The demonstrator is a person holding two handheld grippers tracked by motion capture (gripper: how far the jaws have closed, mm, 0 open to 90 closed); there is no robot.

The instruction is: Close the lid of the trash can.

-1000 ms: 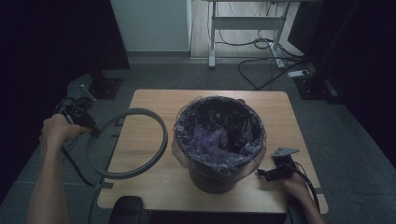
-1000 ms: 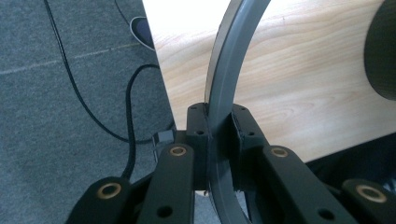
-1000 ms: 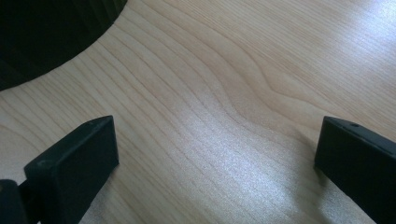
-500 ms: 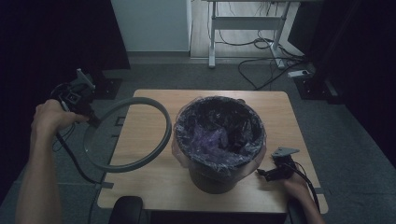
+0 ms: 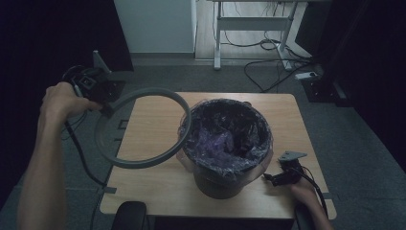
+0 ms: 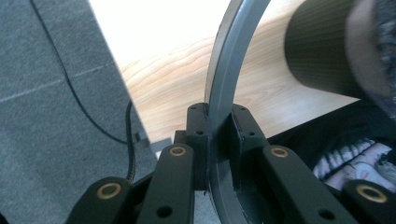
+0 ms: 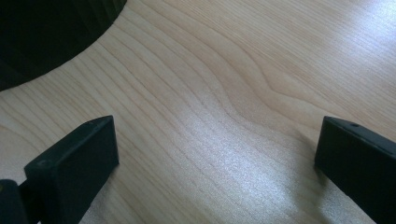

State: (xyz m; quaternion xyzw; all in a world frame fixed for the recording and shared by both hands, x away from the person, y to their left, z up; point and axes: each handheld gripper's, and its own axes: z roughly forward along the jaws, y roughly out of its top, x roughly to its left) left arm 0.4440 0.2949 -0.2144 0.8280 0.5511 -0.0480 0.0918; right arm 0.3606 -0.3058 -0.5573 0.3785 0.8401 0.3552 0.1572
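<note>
Left gripper (image 5: 106, 108) pinches the grey retaining ring (image 5: 143, 128) edge-on at its rim, jaws pressed on either side of the band (image 6: 219, 116); this grip keeps the hoop's opening free to drop over the bin. Ring is held tilted above the table (image 5: 158, 187), its far edge just beside the lip of the black waste bin (image 5: 225, 143) lined with a purple bag (image 5: 215, 143). Right gripper (image 5: 280, 177) rests on the table beside the bin base, jaws spread wide (image 7: 215, 154), empty, likely placed to steady the bin.

No text, label, brand, number or sign can be read anywhere in these views.
</note>
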